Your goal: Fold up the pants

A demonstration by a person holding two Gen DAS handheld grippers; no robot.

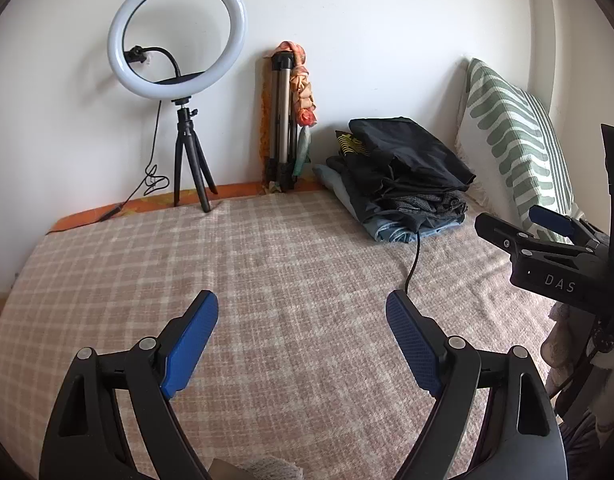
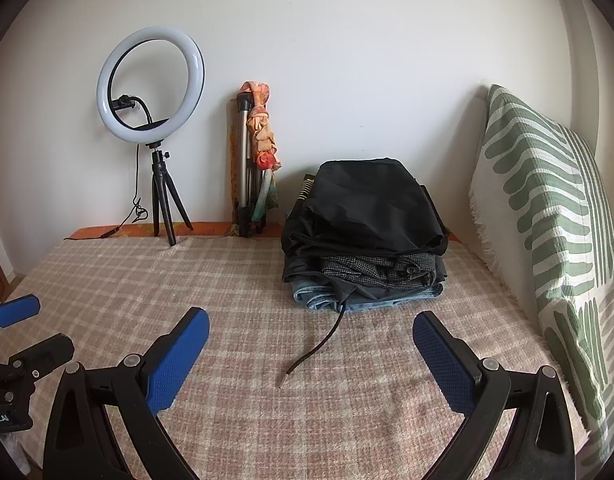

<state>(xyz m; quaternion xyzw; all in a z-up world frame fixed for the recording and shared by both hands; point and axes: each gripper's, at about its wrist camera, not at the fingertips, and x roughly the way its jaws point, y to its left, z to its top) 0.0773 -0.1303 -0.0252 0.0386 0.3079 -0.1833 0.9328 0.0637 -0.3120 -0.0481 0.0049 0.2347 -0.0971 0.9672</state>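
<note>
A pile of folded clothes [image 2: 367, 240] lies at the back right of the bed: black fabric on top, a grey checked garment and blue denim below. It also shows in the left wrist view [image 1: 403, 176]. A black drawstring [image 2: 315, 350] trails from the pile toward me. My left gripper [image 1: 303, 340] is open and empty above the checked bedcover. My right gripper [image 2: 311, 360] is open and empty, a short way in front of the pile. The right gripper also shows at the right edge of the left wrist view [image 1: 547, 240].
A checked beige bedcover [image 2: 227, 280] covers the bed. A lit ring light [image 2: 151, 88] on a small tripod and a folded tripod [image 2: 247, 168] with an orange cloth stand at the back wall. A green-patterned pillow [image 2: 547, 208] leans at the right.
</note>
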